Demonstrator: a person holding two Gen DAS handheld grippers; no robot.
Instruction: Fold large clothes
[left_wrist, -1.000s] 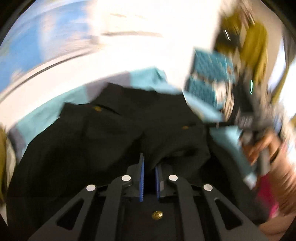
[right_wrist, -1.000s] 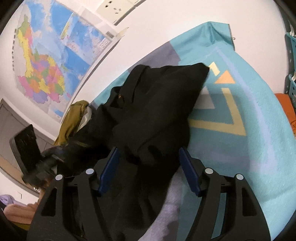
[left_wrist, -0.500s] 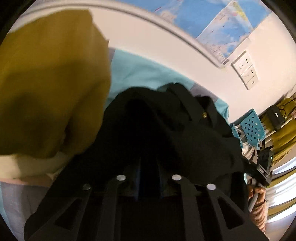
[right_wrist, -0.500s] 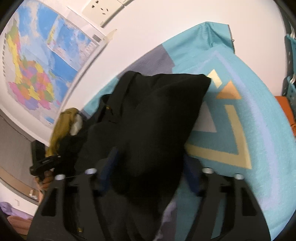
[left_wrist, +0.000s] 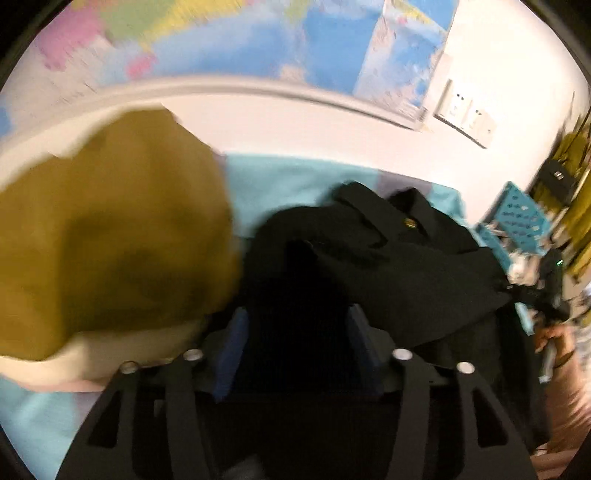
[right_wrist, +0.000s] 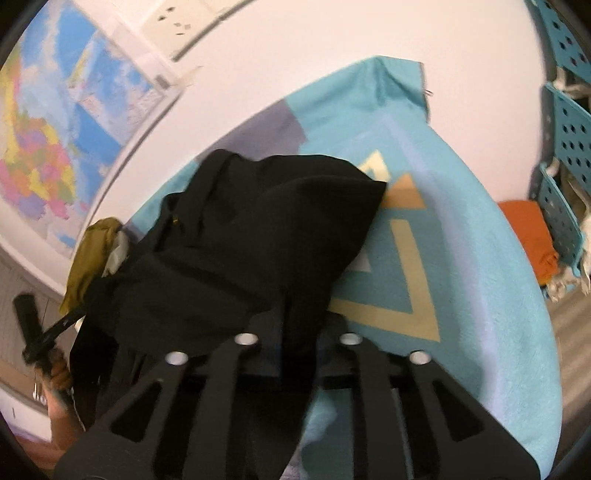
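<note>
At the bottom of the left wrist view, the left gripper (left_wrist: 295, 343) has its jaws opening, the blue pads (left_wrist: 232, 343) standing apart with black cloth lying between them but not pinched. That cloth belongs to the black coat (left_wrist: 388, 266), heaped in the middle of the frame on a turquoise blanket (left_wrist: 288, 184); a small gold button (left_wrist: 410, 222) shows near its collar. A mustard garment (left_wrist: 110, 240) fills the left of that frame, blurred. At the right edge a hand (left_wrist: 557, 347) grips a handle. Behind, a white wall carries a map (left_wrist: 258, 40) along the top and a socket plate (left_wrist: 465, 114) at the upper right.

In the right wrist view, the right gripper (right_wrist: 299, 332) at the bottom centre is closing, a fold of the coat (right_wrist: 258, 240) running down between its narrow jaws. The coat spreads from centre to left over the blanket (right_wrist: 480, 258), whose yellow triangle pattern (right_wrist: 406, 280) lies to the right. Farther right stand turquoise perforated crates (right_wrist: 565, 110) and an orange cloth (right_wrist: 528, 236).
</note>
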